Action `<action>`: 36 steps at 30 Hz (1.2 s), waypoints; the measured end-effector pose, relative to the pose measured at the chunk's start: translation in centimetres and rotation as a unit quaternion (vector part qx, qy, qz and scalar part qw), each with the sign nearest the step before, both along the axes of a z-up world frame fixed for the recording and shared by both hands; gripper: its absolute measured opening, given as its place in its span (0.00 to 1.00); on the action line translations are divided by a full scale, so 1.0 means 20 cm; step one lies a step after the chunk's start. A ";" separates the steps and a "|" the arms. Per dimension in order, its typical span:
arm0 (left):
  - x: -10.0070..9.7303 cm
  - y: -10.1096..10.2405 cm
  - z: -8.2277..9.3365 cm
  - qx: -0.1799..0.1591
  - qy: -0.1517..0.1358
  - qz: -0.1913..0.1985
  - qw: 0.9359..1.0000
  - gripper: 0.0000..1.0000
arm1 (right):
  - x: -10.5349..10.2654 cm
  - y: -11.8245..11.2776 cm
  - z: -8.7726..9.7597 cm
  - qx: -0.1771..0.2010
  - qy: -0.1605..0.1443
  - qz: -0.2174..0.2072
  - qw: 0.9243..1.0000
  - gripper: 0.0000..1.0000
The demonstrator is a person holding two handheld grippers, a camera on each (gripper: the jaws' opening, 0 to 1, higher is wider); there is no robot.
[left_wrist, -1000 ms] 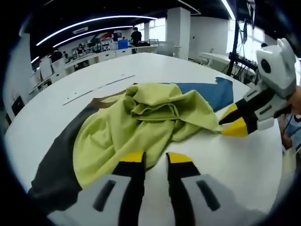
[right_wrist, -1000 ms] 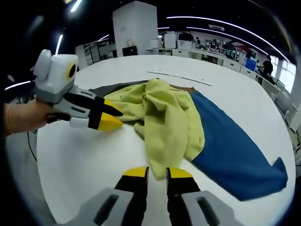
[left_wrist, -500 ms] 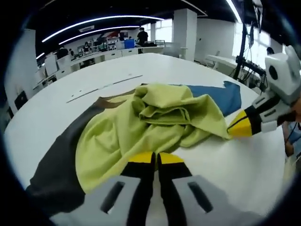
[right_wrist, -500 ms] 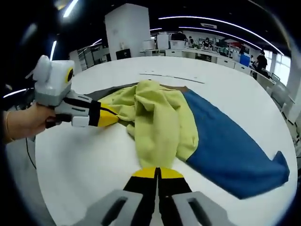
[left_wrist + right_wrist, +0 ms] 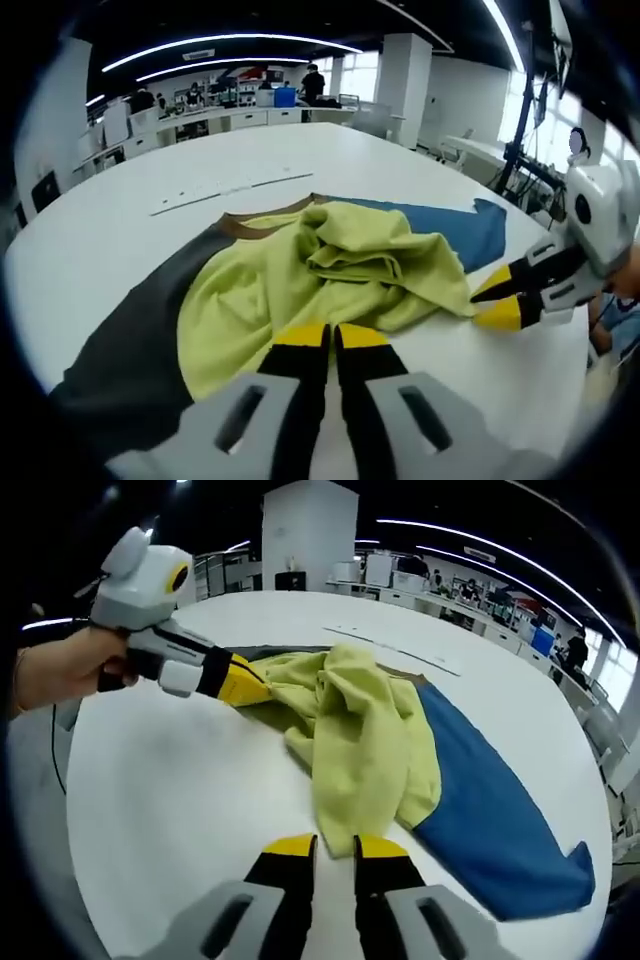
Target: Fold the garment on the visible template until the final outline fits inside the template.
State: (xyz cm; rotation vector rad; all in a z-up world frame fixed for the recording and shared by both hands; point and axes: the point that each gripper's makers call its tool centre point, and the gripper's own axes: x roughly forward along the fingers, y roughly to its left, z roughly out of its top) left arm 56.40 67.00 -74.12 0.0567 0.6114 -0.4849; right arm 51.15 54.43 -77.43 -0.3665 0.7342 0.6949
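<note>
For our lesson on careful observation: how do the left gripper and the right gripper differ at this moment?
The left gripper has its jaws shut on the edge of the yellow-green garment; the right gripper has its jaws apart at the garment's edge, clamping nothing. The left gripper works beside the dark grey sheet, the right gripper beside the blue sheet. Both have yellow tips, black fingers and pale grey bodies.
</note>
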 end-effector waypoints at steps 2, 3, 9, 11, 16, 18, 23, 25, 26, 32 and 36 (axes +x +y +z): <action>0.00 0.01 0.02 -0.002 -0.003 0.002 1.000 0.00 | 0.01 -0.01 0.00 -0.020 -0.014 0.006 1.000 0.10; 0.01 0.02 0.03 -0.004 -0.005 0.004 1.000 0.00 | 0.02 -0.01 0.00 -0.022 -0.019 0.003 1.000 0.06; 0.00 0.05 0.10 -0.006 -0.013 0.005 1.000 0.00 | 0.04 -0.05 0.02 0.002 0.002 -0.023 1.000 0.00; -0.01 0.06 0.12 -0.003 -0.016 0.003 1.000 0.00 | 0.04 -0.07 0.02 0.006 0.007 -0.027 1.000 0.00; -0.04 0.11 0.17 0.002 -0.020 0.003 1.000 0.00 | 0.03 -0.13 0.07 0.020 0.014 -0.036 0.999 0.00; -0.05 0.14 0.18 0.005 -0.020 0.003 1.000 0.00 | 0.01 -0.14 0.09 0.024 0.015 -0.033 0.999 0.00; -0.11 0.19 0.20 0.016 -0.012 0.000 1.000 0.00 | -0.03 -0.15 0.14 0.031 0.021 -0.017 0.999 0.00; -0.13 0.22 0.20 0.026 -0.009 -0.004 1.000 0.00 | -0.05 -0.16 0.16 0.032 0.023 -0.010 0.999 0.00; -0.14 0.23 0.19 0.032 -0.007 -0.007 0.999 0.00 | -0.05 -0.16 0.16 0.032 0.024 -0.008 0.999 0.00; -0.22 0.29 0.20 0.059 0.002 -0.020 0.998 0.00 | -0.12 -0.21 0.16 0.028 0.037 0.005 0.999 0.00; -0.26 0.33 0.19 0.070 0.011 -0.015 0.997 0.00 | -0.17 -0.24 0.16 0.043 0.057 0.000 0.997 0.00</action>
